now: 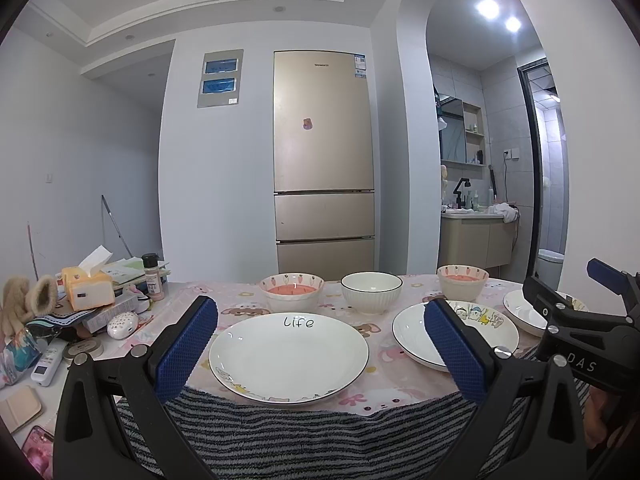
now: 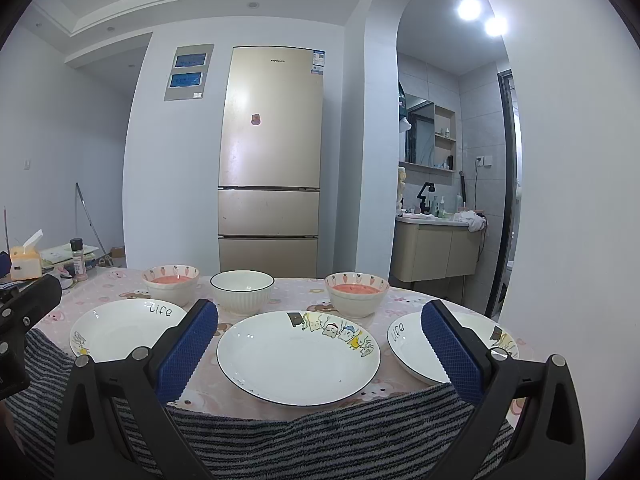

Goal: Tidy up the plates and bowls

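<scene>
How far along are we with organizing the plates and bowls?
Nothing looks done yet. The three plates, left, middle and right, lie apart, and three bowls stand unstacked behind. Both the left gripper and right gripper are open and empty. All stacking remains.

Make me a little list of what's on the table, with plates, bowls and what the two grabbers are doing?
plates: three, in the near row; left plate, middle plate, right plate
bowls: three, in the far row; left carrot bowl, plain white bowl, right carrot bowl
stacked: nothing yet
left gripper: open, empty, facing the left plate
right gripper: open, empty, facing the middle plate
table cover: pink cartoon tablecloth
</scene>
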Available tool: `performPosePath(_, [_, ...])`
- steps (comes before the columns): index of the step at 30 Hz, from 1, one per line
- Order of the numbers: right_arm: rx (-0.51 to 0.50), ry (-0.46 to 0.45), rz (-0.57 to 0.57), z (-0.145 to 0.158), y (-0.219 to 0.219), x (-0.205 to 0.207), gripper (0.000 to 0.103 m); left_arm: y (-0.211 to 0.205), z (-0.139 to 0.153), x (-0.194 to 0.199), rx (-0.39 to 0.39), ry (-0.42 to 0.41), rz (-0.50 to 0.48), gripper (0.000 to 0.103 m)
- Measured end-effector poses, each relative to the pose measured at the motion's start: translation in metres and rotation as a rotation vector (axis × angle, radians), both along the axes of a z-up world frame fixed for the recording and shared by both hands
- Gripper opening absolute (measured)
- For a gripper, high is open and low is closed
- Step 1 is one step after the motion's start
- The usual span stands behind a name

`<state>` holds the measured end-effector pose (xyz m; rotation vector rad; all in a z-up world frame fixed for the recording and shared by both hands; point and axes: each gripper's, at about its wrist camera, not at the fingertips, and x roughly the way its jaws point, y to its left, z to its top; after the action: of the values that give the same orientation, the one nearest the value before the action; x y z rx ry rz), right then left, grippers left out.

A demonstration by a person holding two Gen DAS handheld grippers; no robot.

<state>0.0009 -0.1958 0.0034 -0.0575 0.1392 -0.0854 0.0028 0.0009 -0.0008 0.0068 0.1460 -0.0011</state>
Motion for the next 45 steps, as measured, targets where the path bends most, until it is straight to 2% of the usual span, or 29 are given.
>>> performPosePath(25, [-0.002,-0.007,-0.002,0.001,0.0,-0.002,0.103,-0.007,0.002,-0.006,0.001,-0.021,-0.003,0.103])
performPosePath(31, [-0.008,-0.014,0.008,0.0,0.001,-0.003,0.103,-0.004,0.004,-0.013,-0.003,-0.049,0.002,0.103])
performPosePath(45, [-0.001,-0.026,0.037,0.0,0.005,-0.006,0.103,-0.003,0.004,-0.013,0.002,-0.041,-0.002,0.103])
